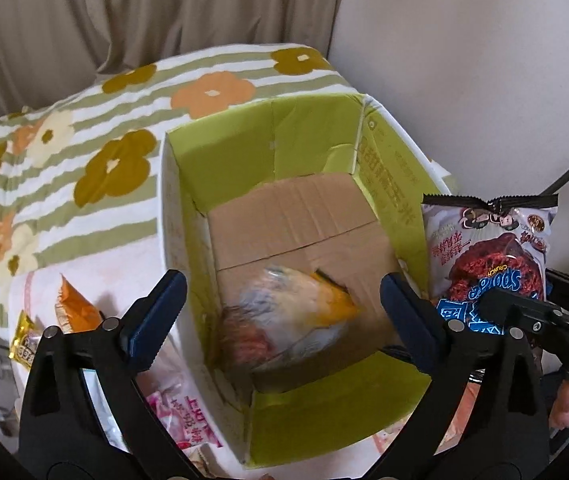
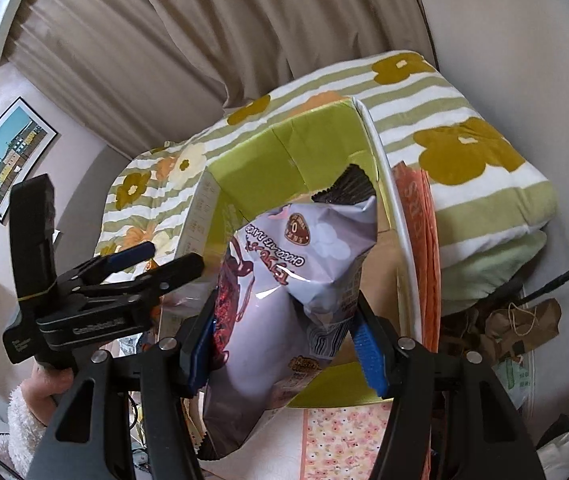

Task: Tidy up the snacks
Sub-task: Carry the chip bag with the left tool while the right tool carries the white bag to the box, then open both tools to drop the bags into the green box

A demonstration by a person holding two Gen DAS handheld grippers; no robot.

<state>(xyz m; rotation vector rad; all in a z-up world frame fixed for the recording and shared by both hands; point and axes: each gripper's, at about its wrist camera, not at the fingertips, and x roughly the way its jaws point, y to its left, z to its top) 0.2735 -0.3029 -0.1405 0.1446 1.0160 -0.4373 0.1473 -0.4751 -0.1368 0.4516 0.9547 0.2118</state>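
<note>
A green-lined cardboard box point(image 1: 316, 148) stands open on the bed. A blurred orange-and-white snack pack point(image 1: 296, 312) lies on its cardboard floor. My left gripper point(image 1: 284, 312) is open and empty above the box's near left part. My right gripper point(image 2: 284, 344) is shut on a pale purple chocolate snack bag point(image 2: 304, 264), held over the box's point(image 2: 268, 160) near edge. The same bag point(image 1: 488, 248) shows at the box's right side in the left wrist view.
A flowered striped quilt point(image 1: 84, 160) lies behind and left of the box. Loose snack packs, an orange one point(image 1: 72, 304), a yellow one point(image 1: 24, 340) and a pink one point(image 1: 184, 420), lie left of the box. Orange flat packets point(image 2: 420, 240) lean at the box's right wall.
</note>
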